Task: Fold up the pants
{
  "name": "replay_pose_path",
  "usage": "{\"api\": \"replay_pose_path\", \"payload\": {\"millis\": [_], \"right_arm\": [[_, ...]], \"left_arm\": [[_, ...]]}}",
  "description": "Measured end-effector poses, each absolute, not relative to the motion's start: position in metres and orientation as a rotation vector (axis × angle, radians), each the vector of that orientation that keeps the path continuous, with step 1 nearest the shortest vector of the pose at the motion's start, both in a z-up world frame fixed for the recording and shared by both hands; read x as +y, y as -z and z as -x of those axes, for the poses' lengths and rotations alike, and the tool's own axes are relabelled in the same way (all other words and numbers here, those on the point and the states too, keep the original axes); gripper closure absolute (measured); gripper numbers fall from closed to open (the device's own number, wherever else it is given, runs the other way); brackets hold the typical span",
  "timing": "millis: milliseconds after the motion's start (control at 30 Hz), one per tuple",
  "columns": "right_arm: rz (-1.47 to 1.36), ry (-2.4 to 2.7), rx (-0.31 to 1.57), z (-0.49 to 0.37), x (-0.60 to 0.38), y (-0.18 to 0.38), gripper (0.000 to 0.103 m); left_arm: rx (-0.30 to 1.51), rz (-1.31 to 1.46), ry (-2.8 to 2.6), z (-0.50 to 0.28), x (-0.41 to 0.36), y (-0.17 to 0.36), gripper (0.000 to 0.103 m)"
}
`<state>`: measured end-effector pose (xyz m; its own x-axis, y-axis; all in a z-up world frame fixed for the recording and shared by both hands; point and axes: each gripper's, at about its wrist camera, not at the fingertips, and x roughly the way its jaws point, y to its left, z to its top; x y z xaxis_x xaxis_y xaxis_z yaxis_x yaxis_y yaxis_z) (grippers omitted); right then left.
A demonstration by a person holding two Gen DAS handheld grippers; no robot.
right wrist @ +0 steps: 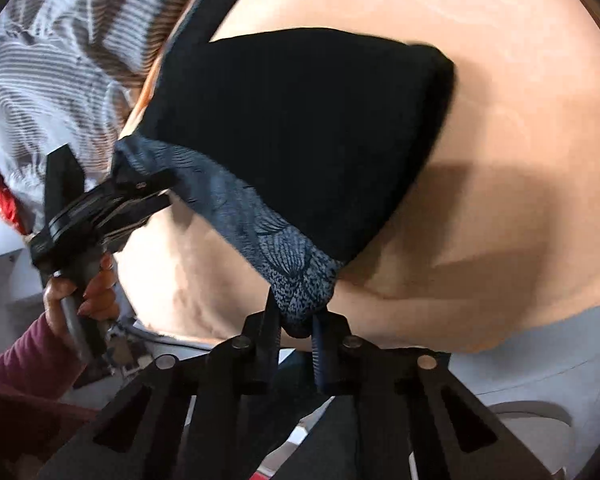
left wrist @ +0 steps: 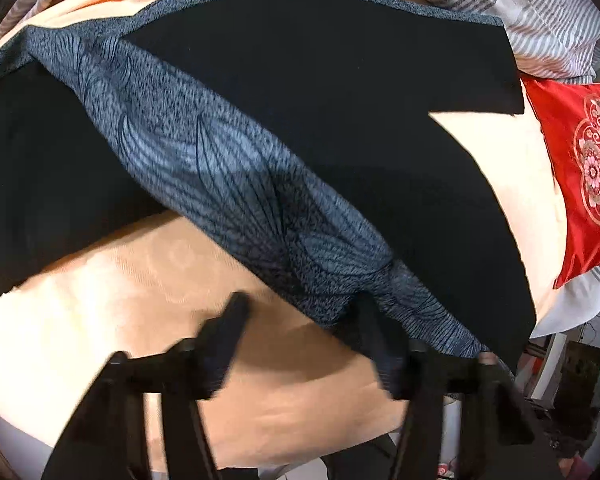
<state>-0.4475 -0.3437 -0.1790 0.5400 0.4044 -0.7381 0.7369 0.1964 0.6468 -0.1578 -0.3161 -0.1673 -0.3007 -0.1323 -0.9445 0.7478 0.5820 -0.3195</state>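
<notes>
Your right tongs [right wrist: 296, 320] pinch the pants [right wrist: 300, 140] waistband at the bed [right wrist: 500, 160] edge; left tongs [left wrist: 300, 312] gape beside it, red pillow [left wrist: 580, 168] at the far corner.

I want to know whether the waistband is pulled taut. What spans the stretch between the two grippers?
In the right wrist view, the patterned waistband of the pants runs from the left gripper to the right gripper, above the peach bedsheet.
</notes>
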Motion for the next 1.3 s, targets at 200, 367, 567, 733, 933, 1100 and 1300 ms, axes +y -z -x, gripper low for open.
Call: {"api": "replay_pose_path", "payload": {"millis": [200,367,567,733,933,1100,1300], "right_arm": [[-1.509,0.23,0.936,0.449,-0.362,0.152,0.091],[-1.492,0.202,0.783,0.438,-0.421,0.109,0.092],[-1.379,0.227,0.691,0.406,-0.523,0.079,0.095],[-1.247,0.267,0.748,0.362,-0.608,0.08,0.095],[-1.1,0.423,0.905,0.334,-0.662,0.11,0.077],[-0.968,0.465,1.001,0.34,-0.654,0.118,0.047],[-0.91,0.471,1.08,0.328,-0.663,0.137,0.047]], "left_arm": [[1.683,-0.445,0.977,0.155,-0.33,0.146,0.085],[1.633,-0.382,1.001,0.148,-0.355,0.112,0.085],[1.512,-0.348,1.027,0.117,-0.412,0.082,0.085],[1.409,-0.36,1.016,0.081,-0.474,0.08,0.085],[1.346,-0.425,0.932,0.061,-0.505,0.096,0.085],[1.365,-0.469,0.907,0.071,-0.483,0.1,0.085],[1.453,-0.538,0.837,0.092,-0.449,0.133,0.085]]}}
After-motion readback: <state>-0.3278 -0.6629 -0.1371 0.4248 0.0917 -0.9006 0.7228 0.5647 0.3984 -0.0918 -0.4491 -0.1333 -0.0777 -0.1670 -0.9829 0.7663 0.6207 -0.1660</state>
